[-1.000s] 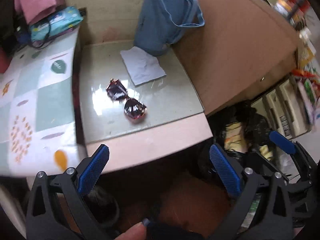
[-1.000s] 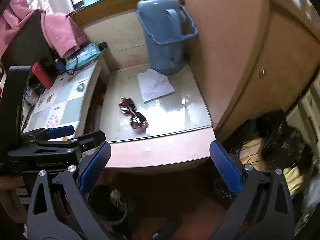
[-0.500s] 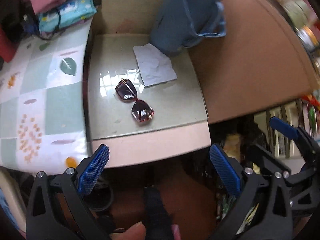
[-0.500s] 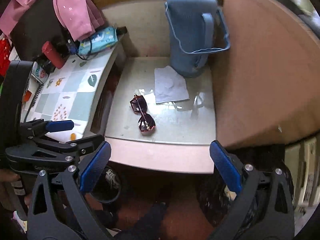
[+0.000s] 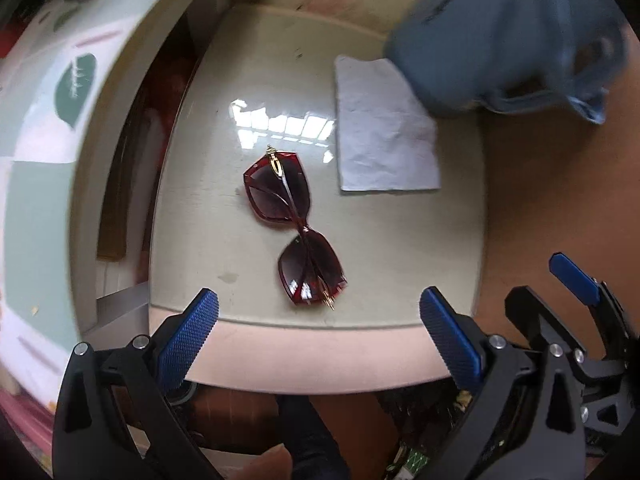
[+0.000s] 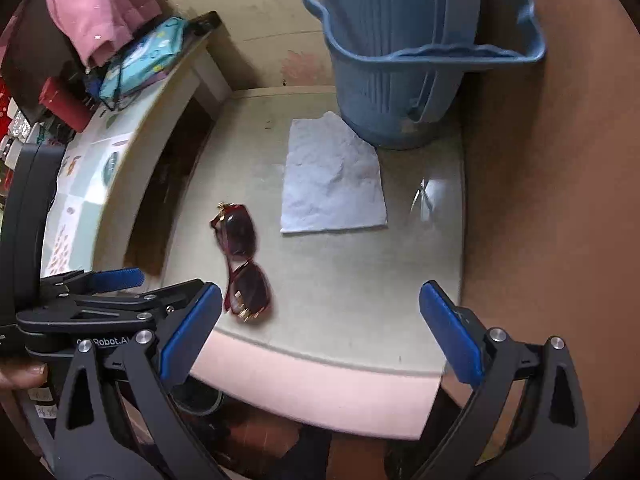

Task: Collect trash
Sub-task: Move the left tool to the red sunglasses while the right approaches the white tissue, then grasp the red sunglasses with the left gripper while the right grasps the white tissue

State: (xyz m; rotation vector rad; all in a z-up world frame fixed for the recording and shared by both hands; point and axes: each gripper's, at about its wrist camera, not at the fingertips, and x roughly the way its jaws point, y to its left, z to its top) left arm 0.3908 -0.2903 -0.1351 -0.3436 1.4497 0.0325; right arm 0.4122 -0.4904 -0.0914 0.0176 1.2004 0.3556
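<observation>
Now both open claws hover closer over the sunglasses (image 5: 296,228) and tissue (image 6: 332,176).

My left gripper (image 5: 318,316) is spread wide, its two blue-padded fingers (image 5: 188,340) well apart with nothing between them. My right gripper (image 6: 320,324) is spread just as wide, and it too grips nothing. They sit side by side, both pointing forward and down. In the left view the right gripper shows at the lower right edge; in the right view the left one lies at the lower left, with a fingertip (image 6: 20,374) of my hand under its handle.
</observation>
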